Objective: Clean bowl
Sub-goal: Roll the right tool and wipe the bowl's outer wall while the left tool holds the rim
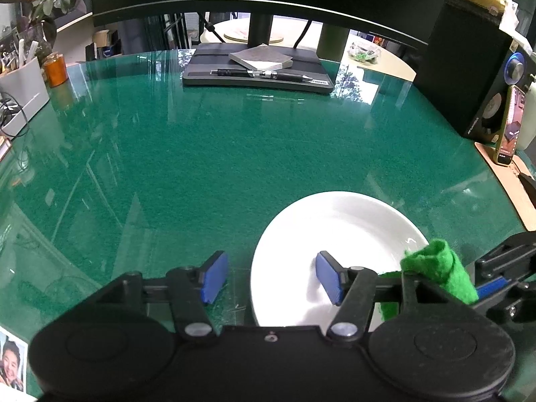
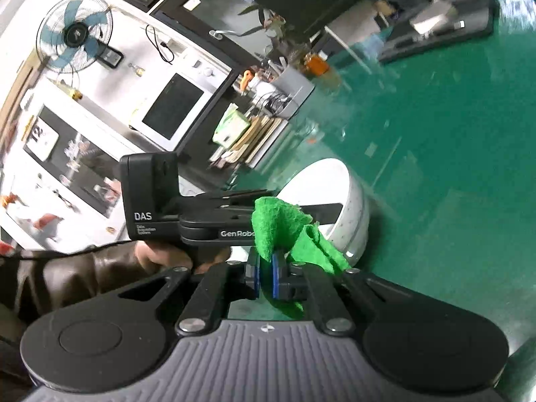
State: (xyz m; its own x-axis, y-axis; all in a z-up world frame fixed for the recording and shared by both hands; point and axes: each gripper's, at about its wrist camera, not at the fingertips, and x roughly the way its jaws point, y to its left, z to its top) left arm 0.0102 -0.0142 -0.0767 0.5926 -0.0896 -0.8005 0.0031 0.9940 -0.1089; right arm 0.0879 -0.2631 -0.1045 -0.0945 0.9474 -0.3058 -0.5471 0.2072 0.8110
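Closest to us in the left wrist view sit the black body and linkage of the left gripper (image 1: 271, 276), its two blue-padded fingers (image 1: 214, 276) spread apart with nothing pressed between them. One finger hangs over the bare green desk (image 1: 201, 167); the other hangs over the near part of the white bowl (image 1: 338, 234), and we cannot tell whether that pad touches the porcelain. The bowl rests upright on the desk, low and right of centre in this view, its inside plain white.

At the bowl's right edge we see the green cloth (image 1: 439, 268), bunched and folded, carried by the right gripper (image 1: 492, 284), which enters from the right — only part of its black frame and a strip of blue pad show here.

In the right wrist view, the right gripper (image 2: 265, 273) has its fingers (image 2: 276, 276) pressed together on the green cloth (image 2: 284, 231), which stands up in a crumpled fold above the pads and droops to the right. Just past the cloth we see the left gripper's black body (image 2: 207, 221), held by a hand (image 2: 160, 254) in a dark sleeve, reaching across the bowl (image 2: 348, 211) on the desk (image 2: 435, 134).

Farther out in the left view lie a monitor stand (image 1: 258, 73) with a pen and a notepad, a phone (image 1: 511, 127) at the right, and an orange tin (image 1: 55, 70) at the left.
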